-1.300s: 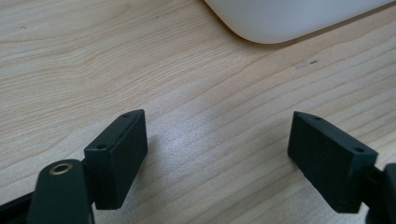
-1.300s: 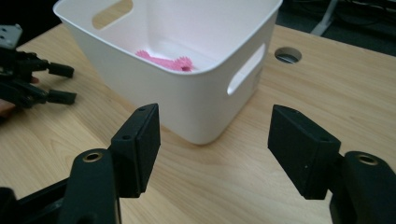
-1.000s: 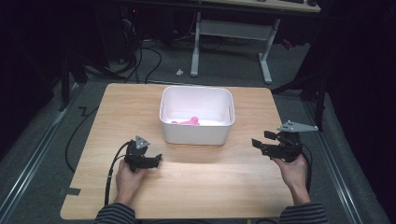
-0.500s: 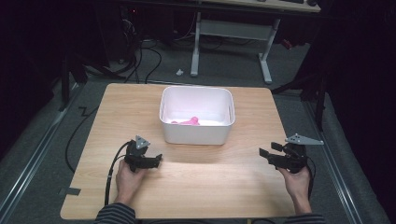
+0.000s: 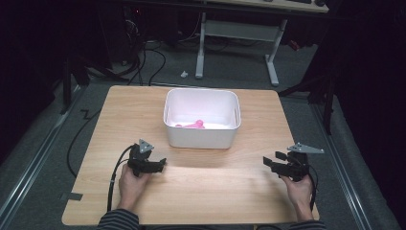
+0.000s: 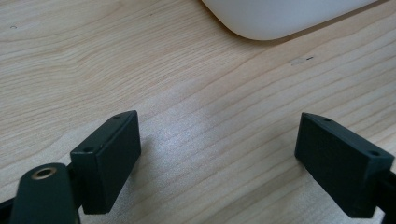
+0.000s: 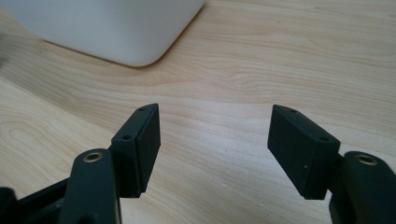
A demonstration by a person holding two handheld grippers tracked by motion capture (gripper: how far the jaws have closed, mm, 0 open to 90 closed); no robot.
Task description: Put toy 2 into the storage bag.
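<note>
A white plastic bin (image 5: 201, 134) stands at the middle of the wooden table (image 5: 210, 191), with a pink object (image 5: 194, 124) lying inside it. My left gripper (image 5: 162, 166) rests low on the table in front of the bin's left corner, jaws wide apart with bare wood between them (image 6: 217, 154). My right gripper (image 5: 269, 164) sits low near the table's right edge. Its jaws stand apart, narrower than the left pair, with nothing between them (image 7: 215, 140). A rounded corner of the bin (image 6: 280, 16) lies ahead of the left gripper, and another bin corner (image 7: 107, 28) lies ahead of the right.
Dark floor with cables (image 5: 143, 62) surrounds the table, and a white desk frame (image 5: 239, 33) stands behind it. A cable (image 5: 115, 177) trails from the left gripper off the table's near edge. The table's right edge runs close beside the right hand.
The right gripper has come down toward the tabletop and back toward the person. The left gripper and the bin have stayed where they were.
</note>
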